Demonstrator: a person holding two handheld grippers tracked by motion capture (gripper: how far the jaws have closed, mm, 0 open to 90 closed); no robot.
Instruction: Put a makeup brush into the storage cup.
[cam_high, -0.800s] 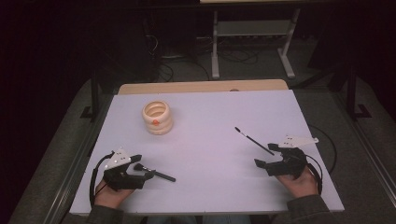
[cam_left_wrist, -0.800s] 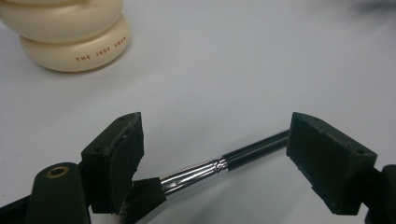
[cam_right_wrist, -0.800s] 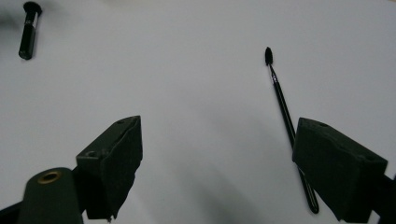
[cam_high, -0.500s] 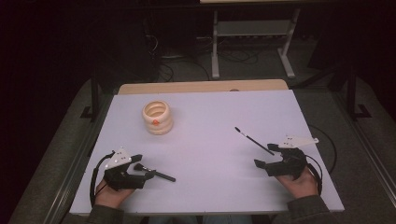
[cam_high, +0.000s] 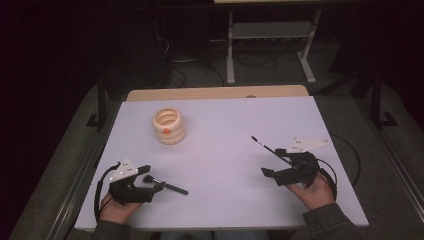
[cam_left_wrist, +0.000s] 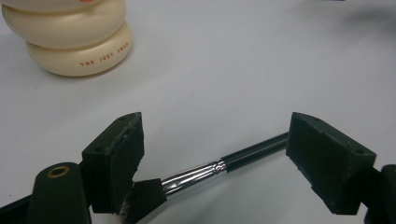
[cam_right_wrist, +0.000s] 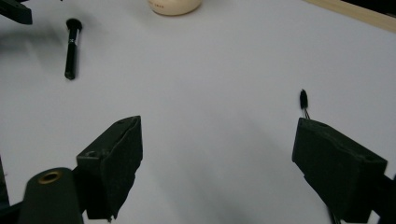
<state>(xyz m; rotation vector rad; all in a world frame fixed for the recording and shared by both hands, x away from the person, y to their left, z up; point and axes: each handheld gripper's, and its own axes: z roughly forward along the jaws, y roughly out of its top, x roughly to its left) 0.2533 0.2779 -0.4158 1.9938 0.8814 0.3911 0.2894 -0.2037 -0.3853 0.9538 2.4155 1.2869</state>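
A black makeup brush (cam_high: 167, 185) with a silver ferrule lies on the white table (cam_high: 225, 120) at the front left. My left gripper (cam_high: 151, 179) stands open around it. In the left gripper view the brush (cam_left_wrist: 210, 169) runs across between the jaws, its bristles by the left one and its handle toward the right one; no pad presses on it. My right gripper (cam_high: 272, 162) rests open at the front right with nothing between its fingers. A thin black brush (cam_high: 264, 145) lies just beside its far jaw, and its tip (cam_right_wrist: 303, 100) pokes out above that jaw. A cream ringed holder (cam_high: 168, 126) stands upright at the back left.
A wooden strip (cam_high: 215, 93) runs along the table's far edge. Behind it on the dark floor stands a metal frame (cam_high: 270, 45) with cables. The person's hands hold both grippers near the front edge. The thick brush (cam_right_wrist: 71, 46) also shows far left in the right gripper view.
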